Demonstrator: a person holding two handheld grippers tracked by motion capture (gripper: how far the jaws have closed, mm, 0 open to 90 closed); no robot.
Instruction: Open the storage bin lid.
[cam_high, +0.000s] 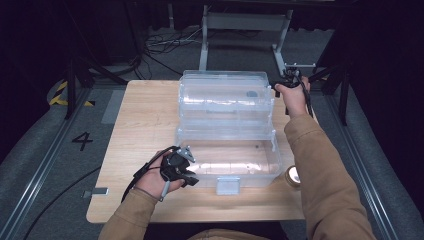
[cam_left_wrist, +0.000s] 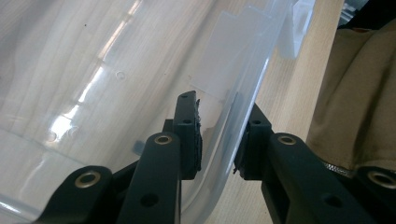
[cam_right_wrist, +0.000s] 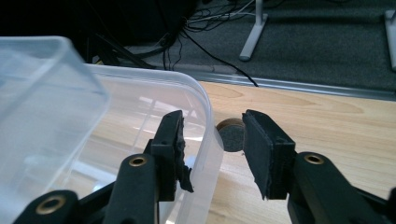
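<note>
High view: a clear plastic box (cam_high: 227, 160) sits mid-table, its lid (cam_high: 225, 95) raised at twelve o'clock.

Left gripper view: the left gripper (cam_left_wrist: 219, 140) clamps the box's near wall, steadying it.

Right gripper view: the right gripper (cam_right_wrist: 212, 149) straddles the lid rim, jaws apart, apparently letting go; next it should withdraw clear.

table top (cam_high: 145, 120) evenly lit from overhead, surroundings dark. white glare streaks on the clear box wall (cam_left_wrist: 93, 70) left of the fingers (cam_left_wrist: 187, 135) (near parts soft). high view slightly soft.
</note>
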